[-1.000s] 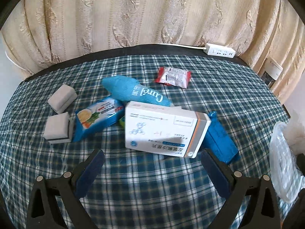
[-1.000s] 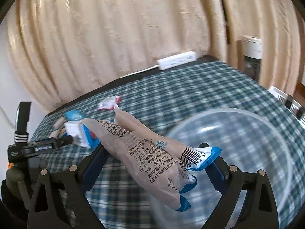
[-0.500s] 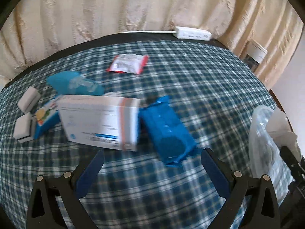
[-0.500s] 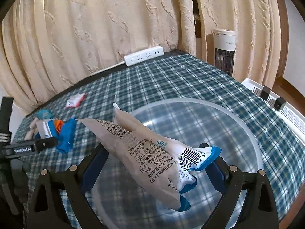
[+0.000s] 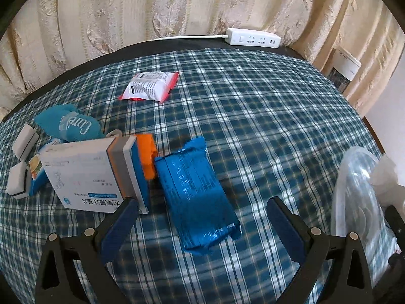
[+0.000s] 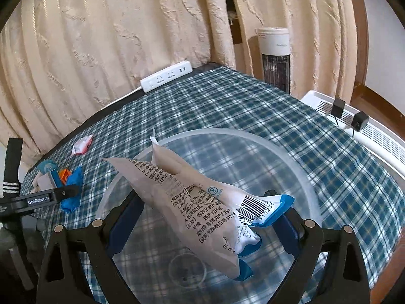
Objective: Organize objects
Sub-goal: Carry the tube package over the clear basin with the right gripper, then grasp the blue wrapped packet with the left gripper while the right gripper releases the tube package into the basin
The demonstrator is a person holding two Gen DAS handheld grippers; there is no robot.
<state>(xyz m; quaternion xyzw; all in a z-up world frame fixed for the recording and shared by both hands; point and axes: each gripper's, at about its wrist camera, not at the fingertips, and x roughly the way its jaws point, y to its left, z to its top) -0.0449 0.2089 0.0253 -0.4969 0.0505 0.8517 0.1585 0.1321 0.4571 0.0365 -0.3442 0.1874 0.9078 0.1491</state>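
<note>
Lower centre of the left wrist view: a glossy blue packet [image 5: 197, 195] on a tablecloth [image 5: 265, 116] of dark teal-and-white plaid. Upper left — a red-and-white sachet [image 5: 150, 86]; far left, a white box [image 5: 83, 174] edged grey, orange, blue. Behind — cream patterned curtains [image 5: 177, 2].

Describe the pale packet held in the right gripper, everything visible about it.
The packet is a soft, pale grey-white pouch with blue edging at its near end, printed with black Chinese text and a barcode. It looks like thin plastic or paper film, plump and slightly crumpled. It lies slantwise between the pads of the right gripper, which clamp its sides, its sealed far corner sticking up. It hangs above the clear plastic bowl on the plaid tablecloth, not visibly touching it.
</note>
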